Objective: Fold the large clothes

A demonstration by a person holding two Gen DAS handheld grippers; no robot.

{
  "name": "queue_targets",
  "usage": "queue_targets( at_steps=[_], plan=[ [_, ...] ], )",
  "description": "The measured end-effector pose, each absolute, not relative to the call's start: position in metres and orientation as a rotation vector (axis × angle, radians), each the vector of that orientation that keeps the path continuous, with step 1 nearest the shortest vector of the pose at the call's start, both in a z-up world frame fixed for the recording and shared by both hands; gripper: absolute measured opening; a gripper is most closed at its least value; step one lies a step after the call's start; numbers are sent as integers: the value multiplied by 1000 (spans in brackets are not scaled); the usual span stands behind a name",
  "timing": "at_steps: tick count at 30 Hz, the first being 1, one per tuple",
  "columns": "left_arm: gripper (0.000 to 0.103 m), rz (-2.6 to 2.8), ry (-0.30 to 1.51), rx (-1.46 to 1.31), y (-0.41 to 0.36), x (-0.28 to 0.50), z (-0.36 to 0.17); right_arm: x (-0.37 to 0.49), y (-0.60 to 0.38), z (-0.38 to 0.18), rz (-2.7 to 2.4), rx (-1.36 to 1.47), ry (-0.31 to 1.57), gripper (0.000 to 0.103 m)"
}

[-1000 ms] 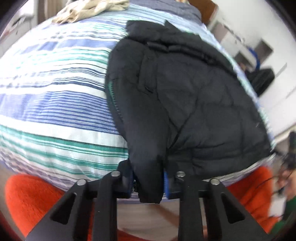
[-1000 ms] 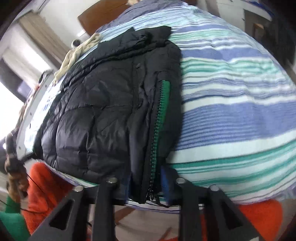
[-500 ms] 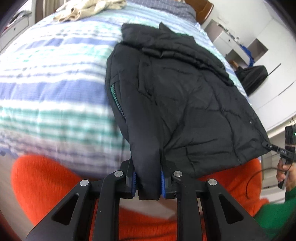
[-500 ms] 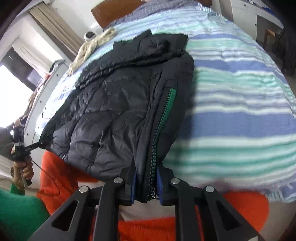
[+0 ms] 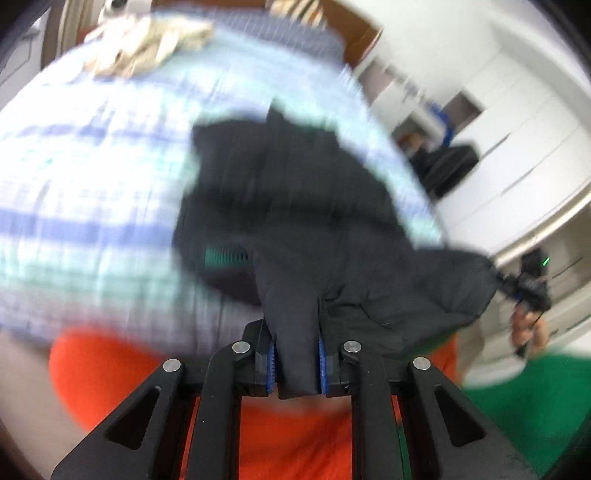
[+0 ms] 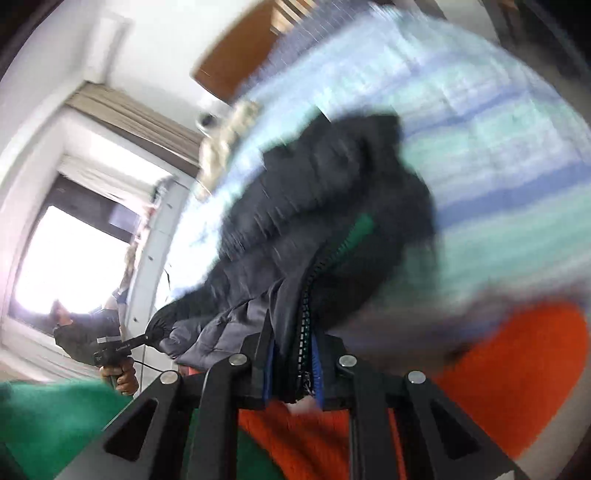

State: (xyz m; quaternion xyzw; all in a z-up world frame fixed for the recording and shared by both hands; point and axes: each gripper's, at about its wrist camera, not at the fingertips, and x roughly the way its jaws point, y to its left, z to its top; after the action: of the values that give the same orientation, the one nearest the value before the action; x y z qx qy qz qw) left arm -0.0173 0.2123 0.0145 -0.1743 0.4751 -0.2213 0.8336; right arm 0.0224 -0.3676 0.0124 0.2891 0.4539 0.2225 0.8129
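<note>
A black puffer jacket [image 5: 295, 206] with a green-edged zipper lies partly on the striped bed [image 5: 92, 192], its near hem lifted off the bed edge. My left gripper [image 5: 295, 365] is shut on one hem corner. My right gripper [image 6: 293, 373] is shut on the other hem corner, by the zipper [image 6: 304, 325]. In the left wrist view the right gripper [image 5: 528, 288] shows at the far right, holding the jacket's corner. In the right wrist view the left gripper [image 6: 110, 349] shows at the left. Both views are motion-blurred.
A beige garment [image 5: 147, 44] lies at the far end of the bed, near the wooden headboard [image 5: 354, 33]. White cabinets [image 5: 517, 129] and a black bag [image 5: 443, 170] stand to the right. Orange fabric [image 5: 295, 435] fills the foreground below the grippers.
Both grippers have lifted and moved up with the jacket's hem; the lower part of the jacket has come off the bed and bunches toward the collar.
</note>
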Motion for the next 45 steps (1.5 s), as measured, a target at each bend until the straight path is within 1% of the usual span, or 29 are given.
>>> queue_targets(
  at_steps=[3, 6, 7, 9, 11, 12, 14, 15, 16, 17, 18, 19, 20, 21, 23, 25, 26, 27, 28, 29, 30, 31, 32, 34, 35, 40, 43, 45],
  plan=[
    [16, -420, 912, -398, 207, 43, 13, 81, -364, 10, 491, 598, 868, 16],
    [17, -312, 873, -388, 186, 105, -7, 145, -372, -18, 491, 694, 808, 16],
    [21, -271, 875, -379, 179, 122, -17, 165, -373, -31, 481, 719, 797, 16],
    [31, -184, 896, -328, 167, 152, -38, 199, -371, -60, 461, 771, 783, 17],
    [60, -116, 927, -281, 157, 174, -57, 225, -369, -91, 441, 818, 795, 21],
    [65, -85, 946, -273, 156, 181, -64, 234, -367, -107, 428, 851, 829, 24],
    [68, -112, 979, -335, 166, 181, -63, 245, -372, -125, 364, 917, 882, 48],
    [71, -162, 973, -385, 175, 174, -56, 244, -377, -127, 358, 969, 867, 51],
    [81, -213, 957, -429, 182, 172, -48, 241, -380, -126, 375, 1015, 846, 60],
    [96, -241, 939, -453, 186, 171, -43, 237, -383, -124, 390, 1039, 834, 80],
    [101, -262, 900, -475, 197, 165, -33, 234, -388, -115, 414, 1062, 812, 91],
    [102, -273, 864, -470, 205, 159, -25, 231, -390, -106, 418, 1051, 797, 103],
    [102, -279, 855, -451, 206, 160, -22, 231, -391, -99, 418, 1021, 792, 103],
    [102, -294, 869, -402, 208, 160, -25, 235, -388, -86, 398, 909, 809, 103],
    [102, -282, 968, -300, 201, 170, -47, 245, -370, -71, 312, 617, 867, 103],
    [102, -229, 1048, -249, 192, 180, -71, 263, -343, -77, 281, 372, 925, 103],
    [101, -197, 1092, -227, 185, 188, -88, 269, -331, -83, 295, 313, 952, 103],
    [99, -191, 1107, -215, 180, 193, -95, 274, -323, -93, 306, 284, 980, 103],
    [91, -198, 1108, -200, 174, 196, -101, 282, -315, -101, 312, 271, 1001, 103],
    [71, -217, 1100, -185, 169, 196, -101, 284, -306, -109, 316, 255, 1012, 98],
    [62, -234, 1097, -171, 164, 195, -99, 285, -296, -112, 317, 216, 1012, 88],
    [47, -219, 1086, -149, 161, 191, -95, 286, -290, -109, 308, 164, 1000, 57],
    [27, -206, 1070, -123, 160, 186, -88, 282, -283, -105, 286, 109, 989, 34],
    [20, -200, 1030, -90, 162, 174, -68, 261, -273, -86, 217, -16, 946, 16],
    [17, -207, 994, -95, 164, 167, -54, 254, -272, -73, 193, -54, 914, 14],
    [17, -191, 773, -167, 168, 186, 6, 263, -282, -5, 144, -39, 725, 13],
    [17, -118, 707, -197, 160, 226, 13, 295, -287, 14, 88, -32, 650, 13],
    [17, -58, 686, -223, 153, 264, 0, 320, -291, 13, 45, -14, 631, 13]
  ],
)
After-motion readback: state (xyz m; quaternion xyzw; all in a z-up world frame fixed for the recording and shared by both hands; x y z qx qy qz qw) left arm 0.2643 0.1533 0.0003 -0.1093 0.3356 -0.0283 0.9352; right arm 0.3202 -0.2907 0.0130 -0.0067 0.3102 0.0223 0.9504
